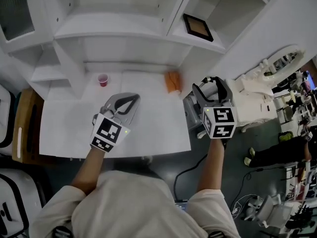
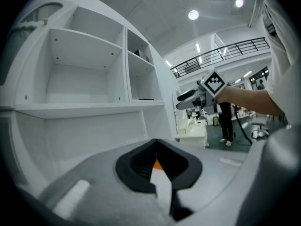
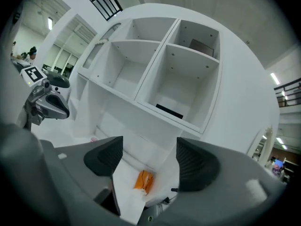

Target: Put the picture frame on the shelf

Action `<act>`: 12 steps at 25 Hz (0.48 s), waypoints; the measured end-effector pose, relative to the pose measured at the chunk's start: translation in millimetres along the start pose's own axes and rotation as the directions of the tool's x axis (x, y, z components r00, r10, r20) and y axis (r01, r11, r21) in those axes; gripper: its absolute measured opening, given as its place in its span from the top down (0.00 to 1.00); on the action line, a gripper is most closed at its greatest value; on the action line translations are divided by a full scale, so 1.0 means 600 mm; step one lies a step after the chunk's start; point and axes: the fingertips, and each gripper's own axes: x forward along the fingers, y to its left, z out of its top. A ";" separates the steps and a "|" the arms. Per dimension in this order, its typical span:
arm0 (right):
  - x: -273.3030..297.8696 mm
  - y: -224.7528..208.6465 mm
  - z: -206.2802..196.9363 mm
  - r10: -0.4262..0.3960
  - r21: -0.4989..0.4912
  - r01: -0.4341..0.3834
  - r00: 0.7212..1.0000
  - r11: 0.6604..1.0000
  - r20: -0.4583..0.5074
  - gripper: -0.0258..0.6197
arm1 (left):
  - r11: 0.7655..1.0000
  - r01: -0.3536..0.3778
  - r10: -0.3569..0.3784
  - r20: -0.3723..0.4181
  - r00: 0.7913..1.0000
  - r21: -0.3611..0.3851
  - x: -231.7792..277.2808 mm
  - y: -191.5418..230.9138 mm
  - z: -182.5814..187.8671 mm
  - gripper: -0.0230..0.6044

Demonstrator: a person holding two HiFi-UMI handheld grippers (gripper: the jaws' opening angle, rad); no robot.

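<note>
The picture frame (image 1: 198, 27), black-rimmed with a brown middle, lies flat in the right-hand compartment of the white shelf unit (image 1: 124, 31). In the right gripper view the picture frame (image 3: 169, 111) is a dark strip on that compartment's floor. My right gripper (image 1: 209, 86) hangs below and in front of that compartment, past the table's right edge. Its jaws are open with nothing between them, well clear of the frame. My left gripper (image 1: 132, 99) hovers over the middle of the white table (image 1: 69, 128), its jaws shut and empty.
An orange object (image 1: 173, 82) lies at the table's back right, and a small pink cup (image 1: 103, 80) stands at the back left. A grey box (image 1: 190, 114) sits against the table's right edge. White machines and cables crowd the floor to the right.
</note>
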 end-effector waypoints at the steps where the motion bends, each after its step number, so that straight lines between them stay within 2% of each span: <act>1: -0.013 0.009 -0.005 -0.008 0.021 0.009 1.000 1.000 -0.003 0.43 | 1.000 0.006 -0.006 0.002 1.000 -0.001 -0.008 -0.005 -0.001 0.96; 4: -0.050 0.041 -0.016 -0.021 0.061 0.021 1.000 0.998 -0.007 0.52 | 1.000 0.020 -0.020 0.009 1.000 -0.005 -0.032 -0.016 -0.003 0.96; 12: -0.131 0.137 -0.017 -0.034 0.105 0.035 0.999 0.994 -0.004 0.62 | 0.998 0.069 -0.069 0.018 0.997 -0.004 -0.101 -0.045 -0.014 0.96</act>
